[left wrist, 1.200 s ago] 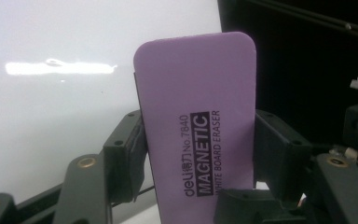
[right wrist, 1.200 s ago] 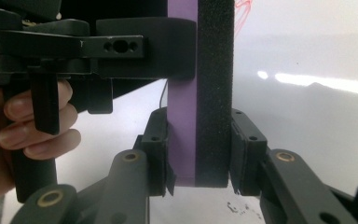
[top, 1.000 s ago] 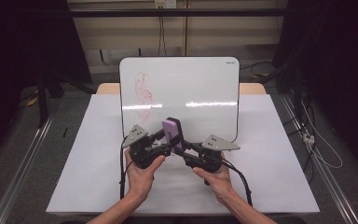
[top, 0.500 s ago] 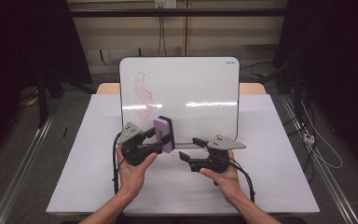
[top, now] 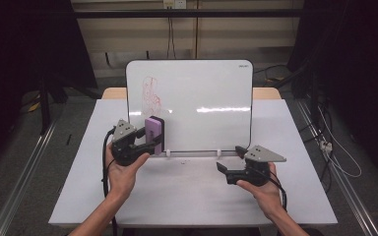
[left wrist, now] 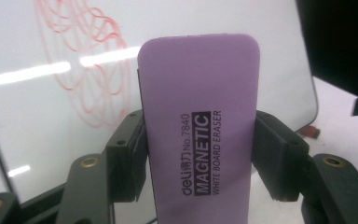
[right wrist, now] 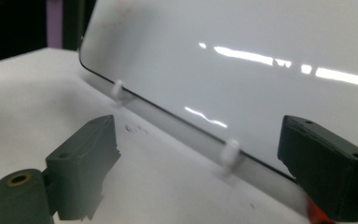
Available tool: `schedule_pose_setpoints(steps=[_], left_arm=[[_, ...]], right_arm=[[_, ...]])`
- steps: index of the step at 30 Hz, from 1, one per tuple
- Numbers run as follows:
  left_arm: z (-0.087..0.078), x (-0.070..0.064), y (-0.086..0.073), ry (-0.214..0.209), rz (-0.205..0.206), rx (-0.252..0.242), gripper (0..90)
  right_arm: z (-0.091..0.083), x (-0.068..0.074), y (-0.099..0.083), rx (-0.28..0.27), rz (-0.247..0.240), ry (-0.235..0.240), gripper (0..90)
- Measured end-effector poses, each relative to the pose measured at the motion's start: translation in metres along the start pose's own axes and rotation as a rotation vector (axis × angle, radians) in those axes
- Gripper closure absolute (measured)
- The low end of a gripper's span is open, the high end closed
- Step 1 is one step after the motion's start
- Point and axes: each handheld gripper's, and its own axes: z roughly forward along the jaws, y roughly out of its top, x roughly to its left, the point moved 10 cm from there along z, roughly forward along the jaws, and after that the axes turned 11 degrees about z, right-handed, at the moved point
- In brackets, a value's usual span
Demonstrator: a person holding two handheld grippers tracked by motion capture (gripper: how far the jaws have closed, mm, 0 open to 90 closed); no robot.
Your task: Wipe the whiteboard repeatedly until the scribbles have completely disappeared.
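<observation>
A white whiteboard (top: pixel 202 108) stands upright on the table, with a red scribble (top: pixel 151 93) at its upper left. My left gripper (top: pixel 153 142) is shut on a purple magnetic eraser (top: pixel 154 133) and holds it upright in front of the board's lower left, just below the scribble. In the left gripper view the eraser (left wrist: pixel 198 126) stands between both jaws, with the scribble (left wrist: pixel 88 70) behind it. My right gripper (top: pixel 230 158) is open and holds nothing, in front of the board's lower right edge. In the right gripper view the gripper (right wrist: pixel 205 158) faces the board (right wrist: pixel 242 70).
The white table (top: pixel 187 191) has bare room in front of the board. Two small white feet (right wrist: pixel 117 88) (right wrist: pixel 230 151) prop the board's bottom edge. A small red object (left wrist: pixel 311 132) lies at the board's lower right corner. Dark floor and rails surround the table.
The left gripper carried the eraser left and toward the board's scribble. The right gripper drew away from the eraser, moving right and toward the table's front.
</observation>
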Motion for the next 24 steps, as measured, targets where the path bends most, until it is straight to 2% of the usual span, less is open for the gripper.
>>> schedule_pose_setpoints(steps=[2,3,5,7,8,9,10,12,14,15,16,17,20,24], left_arm=[[-0.001,0.004,0.001,0.033,0.040,0.013,40.9],[-0.001,0.007,0.000,0.040,0.064,0.027,40.9],[0.000,0.013,-0.001,0.052,0.081,0.064,40.9],[0.000,0.016,0.000,0.056,0.087,0.070,40.9],[0.000,0.019,0.001,0.066,0.092,0.072,40.9],[0.000,0.022,0.001,0.080,0.115,0.083,41.0],[0.000,0.025,0.003,0.094,0.115,0.082,41.0],[0.001,0.030,0.001,0.101,0.123,0.112,40.9],[0.003,0.037,-0.002,0.109,0.167,0.168,41.0],[0.005,0.043,-0.002,0.143,0.197,0.194,41.0],[0.005,0.043,-0.002,0.143,0.197,0.194,41.0],[0.006,0.046,-0.002,0.155,0.217,0.203,41.0],[0.008,0.054,-0.001,0.179,0.217,0.216,41.0],[0.015,0.062,0.000,0.183,0.204,0.229,41.0]], right_arm=[[-0.005,-0.008,-0.004,0.004,-0.010,-0.031,11.3],[-0.005,-0.008,-0.004,0.004,-0.010,-0.031,11.3],[-0.012,-0.018,-0.007,-0.012,0.012,-0.054,10.9],[-0.016,-0.023,-0.008,-0.022,0.019,-0.069,10.4],[-0.018,-0.026,-0.008,-0.029,0.029,-0.077,10.0],[-0.020,-0.027,-0.008,-0.035,0.034,-0.077,9.7],[-0.021,-0.028,-0.007,-0.038,0.039,-0.083,9.7],[-0.022,-0.030,-0.007,-0.044,0.041,-0.087,9.7],[-0.024,-0.034,-0.007,-0.044,0.048,-0.105,9.7],[-0.024,-0.035,-0.008,-0.043,0.047,-0.114,9.7],[-0.024,-0.036,-0.008,-0.045,0.055,-0.114,9.8],[-0.024,-0.036,-0.008,-0.045,0.055,-0.114,9.8],[-0.023,-0.037,-0.007,-0.049,0.055,-0.115,9.8],[-0.022,-0.035,-0.009,-0.041,0.053,-0.108,9.0]])
